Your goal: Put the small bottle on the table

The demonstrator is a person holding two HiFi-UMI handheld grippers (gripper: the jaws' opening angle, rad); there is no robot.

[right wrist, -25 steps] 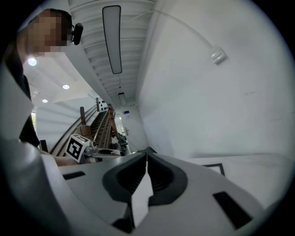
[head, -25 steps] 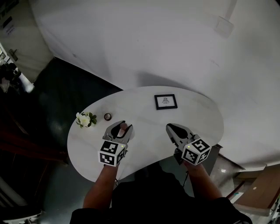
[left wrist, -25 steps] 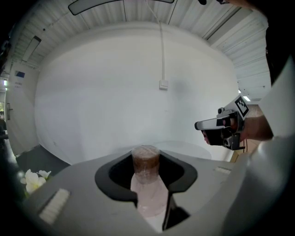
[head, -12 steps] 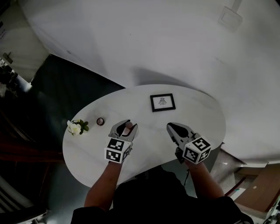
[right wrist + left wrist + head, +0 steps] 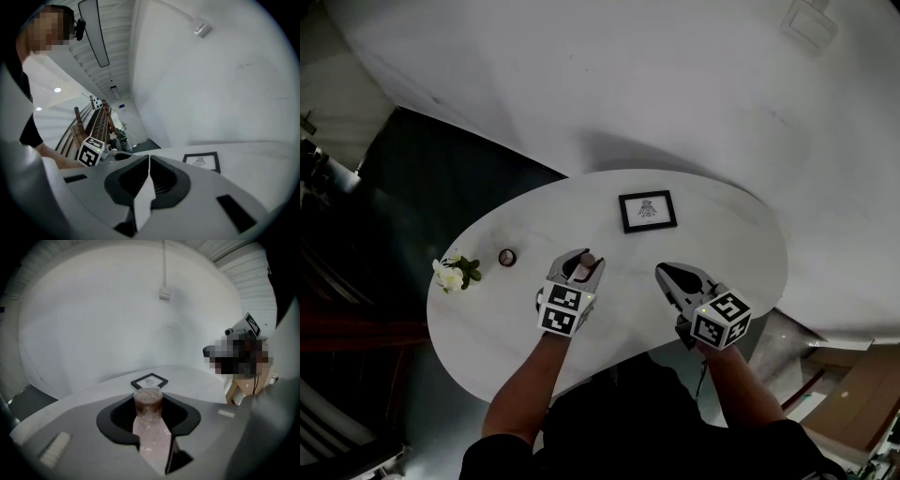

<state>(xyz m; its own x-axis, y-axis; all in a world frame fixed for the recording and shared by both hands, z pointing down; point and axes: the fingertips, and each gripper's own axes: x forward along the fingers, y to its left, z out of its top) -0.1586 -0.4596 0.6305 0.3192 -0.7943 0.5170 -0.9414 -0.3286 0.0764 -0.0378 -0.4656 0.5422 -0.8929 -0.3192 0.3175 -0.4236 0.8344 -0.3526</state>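
1 white table (image 5: 731, 234), rounded & kidney-shaped, w/ the picture frame (image 5: 647, 211) lying flat near its far edge; all places below are given from that frame.

2 grippers, each w/ 1 marker cube, both on the person's side of the frame and over the tabletop. The left gripper (image 5: 579, 264) is nearer-left of the frame. Its jaws stand part-way apart and are clamped on the small bottle (image 5: 149, 401). The right gripper (image 5: 667, 274) is nearer-right of the frame, level w/ the left one and well apart from it. Its jaws are pressed together w/ only a thin slit, nothing btwn them.

1 frame: black border, white sheet w/ a small dark drawing.

1 flower sprig (image 5: 450, 274): white bloom, green leaves, far left of the frame at the table's left end.

1 small dark ring-like item (image 5: 507, 257): left of the frame, btwn sprig and left gripper; too small to tell what it is.

1 small bottle: pale pink body, brownish top, about upright in the left jaws, nearer-left of the frame. Can't tell if its base touches the tabletop.
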